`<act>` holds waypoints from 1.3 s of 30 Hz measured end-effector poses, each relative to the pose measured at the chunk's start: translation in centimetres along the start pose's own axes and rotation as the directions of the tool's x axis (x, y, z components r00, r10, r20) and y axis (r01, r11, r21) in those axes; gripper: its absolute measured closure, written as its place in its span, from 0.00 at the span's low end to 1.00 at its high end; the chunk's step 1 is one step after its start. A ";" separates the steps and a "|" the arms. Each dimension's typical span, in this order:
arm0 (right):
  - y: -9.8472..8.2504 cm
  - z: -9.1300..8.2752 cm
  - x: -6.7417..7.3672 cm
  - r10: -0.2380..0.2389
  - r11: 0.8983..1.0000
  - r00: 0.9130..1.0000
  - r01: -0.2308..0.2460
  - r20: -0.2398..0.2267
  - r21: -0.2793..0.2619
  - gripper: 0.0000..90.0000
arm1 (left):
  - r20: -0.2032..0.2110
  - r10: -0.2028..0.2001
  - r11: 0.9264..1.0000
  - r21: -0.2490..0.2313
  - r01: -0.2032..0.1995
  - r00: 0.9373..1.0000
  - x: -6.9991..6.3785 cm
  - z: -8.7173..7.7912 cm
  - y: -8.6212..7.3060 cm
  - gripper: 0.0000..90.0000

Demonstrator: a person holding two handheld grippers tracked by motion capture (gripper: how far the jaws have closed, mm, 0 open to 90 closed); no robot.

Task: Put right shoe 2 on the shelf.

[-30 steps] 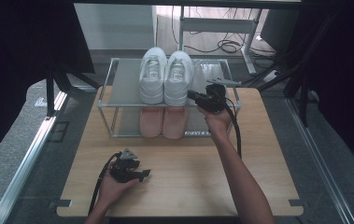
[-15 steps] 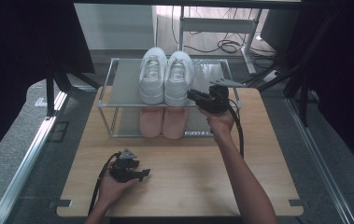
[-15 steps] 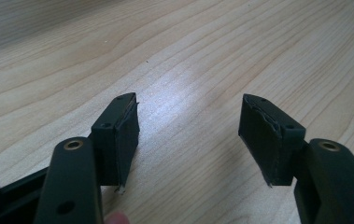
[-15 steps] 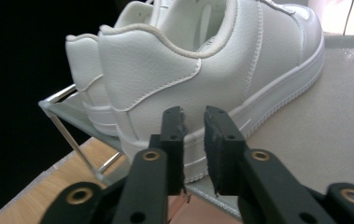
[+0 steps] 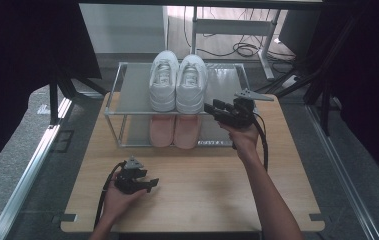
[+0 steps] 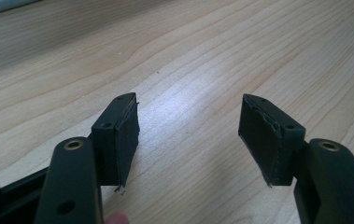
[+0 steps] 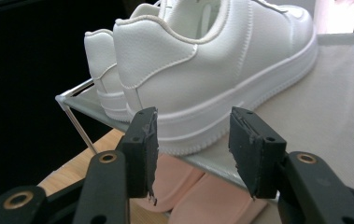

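1. A pair of white sneakers [image 5: 178, 86] is seen standing side by side on the top shelf of a glass shoe rack [image 5: 122, 102] at the far edge of the wooden table [image 5: 207, 185].
2. A pair of pink shoes [image 5: 173, 131] is seen on the lower shelf, directly beneath the white pair.
3. The right gripper [image 5: 213, 107] is held just beside the heel of the right-hand white sneaker [image 7: 212, 65], clear of it; its jaws have just been opening and are spread wide, with nothing clamped between them.
4. The left gripper [image 5: 152, 184] is rested low over the near part of the table, well apart from the rack; its jaws are spread wide over bare wood.
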State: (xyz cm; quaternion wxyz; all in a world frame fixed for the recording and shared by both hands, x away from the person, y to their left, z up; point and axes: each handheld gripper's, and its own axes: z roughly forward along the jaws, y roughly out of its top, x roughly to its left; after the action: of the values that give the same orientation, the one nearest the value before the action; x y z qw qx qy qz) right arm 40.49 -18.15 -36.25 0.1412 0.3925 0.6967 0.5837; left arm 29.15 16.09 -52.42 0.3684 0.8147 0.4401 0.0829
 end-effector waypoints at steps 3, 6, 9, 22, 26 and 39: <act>-0.5 -0.8 -0.3 0.003 1.000 1.000 -0.003 0.003 -0.009 0.58 | -0.001 0.002 1.000 -0.003 -0.002 1.000 0.0 -0.2 0.0 0.43; -1.1 -1.8 -0.6 0.005 1.000 1.000 -0.005 0.008 -0.021 0.58 | 0.001 0.010 1.000 -0.005 -0.010 1.000 0.0 -0.3 0.1 0.43; -1.7 -2.8 -0.7 0.007 0.999 1.000 -0.006 0.005 -0.032 0.58 | -0.001 0.004 1.000 -0.010 -0.004 1.000 -0.1 -0.4 0.1 0.43; -4.4 -6.5 -1.6 0.017 0.997 1.000 -0.016 0.011 -0.069 0.58 | -0.005 0.008 1.000 -0.010 -0.008 1.000 -0.2 -0.4 0.2 0.43; -5.6 -7.4 -2.0 0.018 0.997 1.000 -0.017 0.016 -0.074 0.58 | -0.007 0.008 1.000 -0.010 -0.008 1.000 0.0 -0.4 0.2 0.43; -9.3 -8.7 -3.6 0.053 0.997 0.998 -0.051 0.034 -0.057 0.58 | -0.013 0.009 1.000 -0.013 -0.009 1.000 0.0 -0.3 0.1 0.43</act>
State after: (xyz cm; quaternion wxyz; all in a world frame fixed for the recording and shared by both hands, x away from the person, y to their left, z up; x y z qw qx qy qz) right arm 33.57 -26.94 -43.36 0.1494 0.4168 0.6671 0.5992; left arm 29.11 16.24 -52.10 0.3704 0.8138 0.4381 0.0928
